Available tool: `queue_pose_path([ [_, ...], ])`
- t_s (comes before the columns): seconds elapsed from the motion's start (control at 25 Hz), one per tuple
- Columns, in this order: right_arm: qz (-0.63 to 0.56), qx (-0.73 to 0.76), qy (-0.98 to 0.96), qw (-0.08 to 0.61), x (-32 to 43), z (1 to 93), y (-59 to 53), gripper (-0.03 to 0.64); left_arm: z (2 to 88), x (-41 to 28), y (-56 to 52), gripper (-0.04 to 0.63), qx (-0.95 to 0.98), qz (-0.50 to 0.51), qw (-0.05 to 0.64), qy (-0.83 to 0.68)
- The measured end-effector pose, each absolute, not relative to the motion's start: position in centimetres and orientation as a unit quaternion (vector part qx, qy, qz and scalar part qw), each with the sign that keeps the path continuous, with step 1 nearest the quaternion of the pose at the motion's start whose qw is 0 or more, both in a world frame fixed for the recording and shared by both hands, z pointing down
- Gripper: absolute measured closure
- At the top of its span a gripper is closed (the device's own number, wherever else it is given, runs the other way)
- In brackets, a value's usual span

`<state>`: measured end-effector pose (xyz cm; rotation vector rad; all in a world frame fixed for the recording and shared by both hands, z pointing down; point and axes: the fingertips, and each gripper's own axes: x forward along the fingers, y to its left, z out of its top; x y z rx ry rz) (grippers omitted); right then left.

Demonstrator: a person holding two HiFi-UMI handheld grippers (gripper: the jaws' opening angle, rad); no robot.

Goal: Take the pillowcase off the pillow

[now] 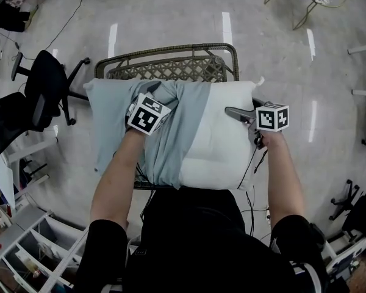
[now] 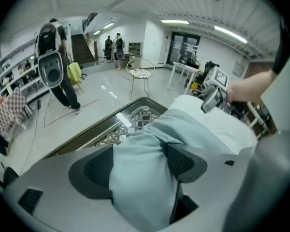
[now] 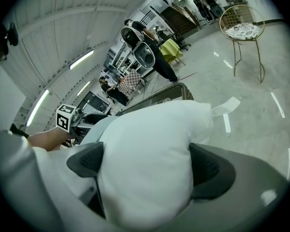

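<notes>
Spreads left gripper wide over bunched blue pillowcase, right gripper wide astride white pillow, half out of pillowcase, atop wicker chair.

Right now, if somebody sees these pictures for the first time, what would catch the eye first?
A white pillow lies on a wicker frame in the middle of the head view, with a pale blue pillowcase bunched over its left half. The left gripper has a fold of the pillowcase between its wide jaws. The right gripper straddles the pillow's right edge.
</notes>
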<state>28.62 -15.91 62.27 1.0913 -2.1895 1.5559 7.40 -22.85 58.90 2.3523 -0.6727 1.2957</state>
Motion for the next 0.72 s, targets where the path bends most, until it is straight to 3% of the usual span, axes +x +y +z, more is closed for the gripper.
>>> queue_pose_path([
  [0.16, 0.534, 0.381, -0.748, 0.105, 29.4, 62.5, -16.0, 0.048, 57.7, 6.7, -23.7, 0.261, 0.833, 0.403, 0.284, -0.250],
  [0.32, 0.529, 0.373, -0.756, 0.103, 29.2, 61.9, -15.9, 0.076, 59.0, 6.6, -23.6, 0.266, 0.813, 0.458, 0.248, -0.260],
  [0.4, 0.520, 0.370, -0.763, 0.103, 28.9, 61.4, -15.9, 0.123, 59.3, 7.1, -23.2, 0.332, 0.809, 0.488, 0.211, -0.251],
  [0.56, 0.502, 0.370, -0.777, 0.093, 28.7, 60.4, -15.6, 0.218, 59.0, 7.9, -22.3, 0.553, 0.808, 0.518, 0.155, -0.234],
  [0.72, 0.492, 0.374, -0.783, 0.074, 29.2, 59.0, -15.3, 0.278, 58.3, 6.7, -22.4, 0.584, 0.803, 0.526, 0.130, -0.248],
])
